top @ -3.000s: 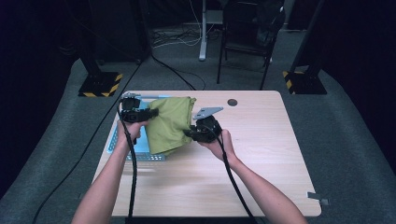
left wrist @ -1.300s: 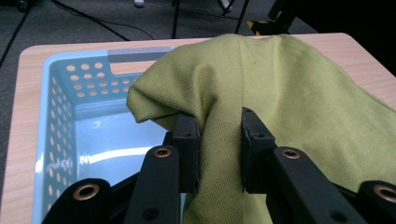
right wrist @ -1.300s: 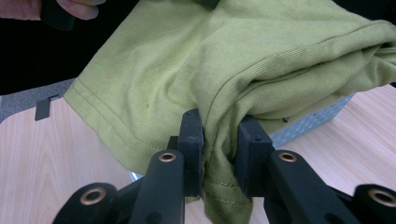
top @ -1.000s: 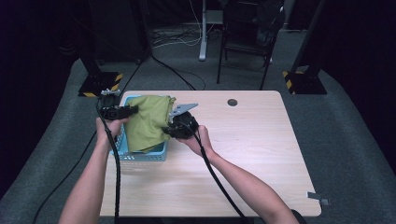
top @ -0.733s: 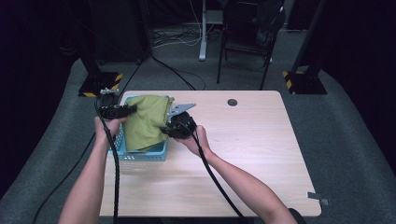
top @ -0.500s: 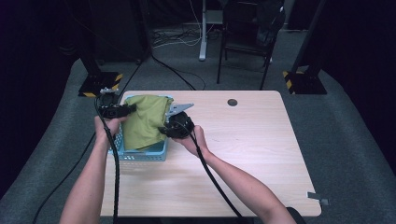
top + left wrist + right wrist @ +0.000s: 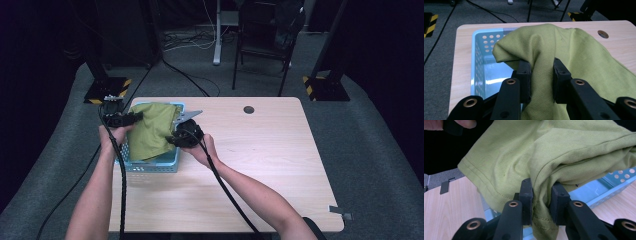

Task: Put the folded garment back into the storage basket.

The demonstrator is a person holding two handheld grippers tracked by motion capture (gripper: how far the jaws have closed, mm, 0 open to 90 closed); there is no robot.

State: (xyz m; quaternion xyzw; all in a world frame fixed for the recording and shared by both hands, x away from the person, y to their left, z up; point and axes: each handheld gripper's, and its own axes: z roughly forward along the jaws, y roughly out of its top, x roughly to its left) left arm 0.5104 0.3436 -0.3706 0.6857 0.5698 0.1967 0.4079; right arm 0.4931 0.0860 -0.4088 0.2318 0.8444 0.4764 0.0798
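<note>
An olive-green cloth (image 7: pixel 152 130) hangs folded over a light blue perforated basket (image 7: pixel 150 165) at the table's left side. My left gripper (image 7: pixel 131 118) is shut on the cloth's left edge, and its view shows the fabric (image 7: pixel 564 55) bunched between the jaws above the basket's inside (image 7: pixel 486 72). My right gripper (image 7: pixel 175 138) is shut on the cloth's right edge; in its view the hemmed cloth (image 7: pixel 544 152) drapes from the jaws over the basket's rim (image 7: pixel 604 190). The cloth is stretched between the two grippers above the basket.
The wooden table (image 7: pixel 260 165) has a round cable hole (image 7: pixel 248 109) at its back. Cables trail from both grippers toward me. A chair (image 7: pixel 265 35) and stand bases with yellow-black tape (image 7: pixel 107 92) stand on the grey floor behind.
Both grippers carried the cloth leftward from the table's middle-left to over the basket; in the last second they have barely moved.
</note>
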